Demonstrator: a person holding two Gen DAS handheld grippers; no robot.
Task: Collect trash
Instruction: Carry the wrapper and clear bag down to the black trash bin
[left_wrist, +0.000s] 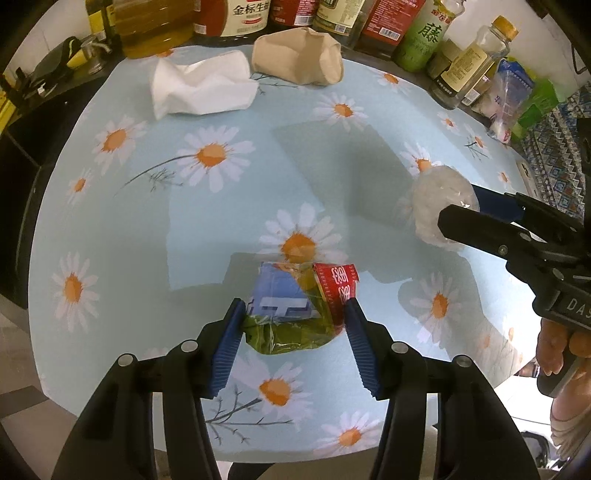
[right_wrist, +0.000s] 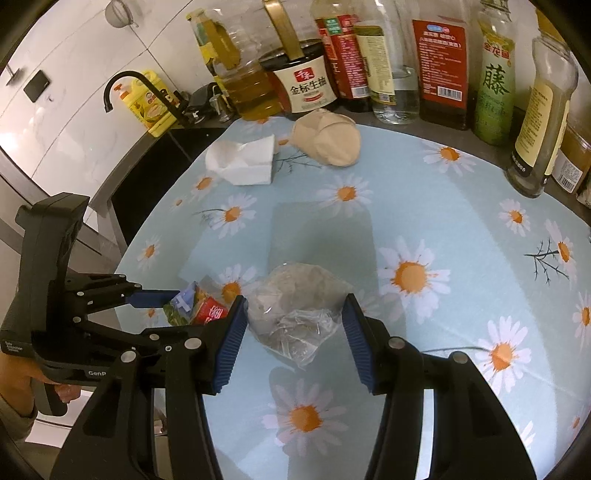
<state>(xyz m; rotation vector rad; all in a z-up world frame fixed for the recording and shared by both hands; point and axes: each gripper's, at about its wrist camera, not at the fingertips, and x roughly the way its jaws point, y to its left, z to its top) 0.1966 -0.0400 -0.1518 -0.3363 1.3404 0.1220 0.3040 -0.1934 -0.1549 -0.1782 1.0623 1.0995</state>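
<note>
Blue ribbed pads of the left hand-held gripper (left_wrist: 295, 314) pinch a crumpled green, blue and red snack wrapper (left_wrist: 295, 306), with one pad against each side of it above the bench (left_wrist: 147, 221), which is covered by a pale blue cloth printed with white and orange daisies. In the right wrist view the same wrapper (right_wrist: 195, 306) shows between that gripper's blue fingertips at the left of the picture.

The right hand-held gripper (right_wrist: 295, 317) has a crumpled clear plastic bag (right_wrist: 295, 314) between its blue pads; the left pad touches the bag's side, while the right pad sits at its thin edge, so the bag appears pinched. From the left wrist view the bag (left_wrist: 439, 206) bulges out between the right gripper's black fingers at the right edge. A person's hand (left_wrist: 557, 347) grips that tool's handle.

Farther back on the bench lie a crushed white paper cup (left_wrist: 199, 88) and, just beside it on the right, a crushed brown paper cup (left_wrist: 299, 55), both on their sides and apart from the grippers. Behind them stands a row of sauce and oil bottles (right_wrist: 369, 62) along the bench's far edge.
</note>
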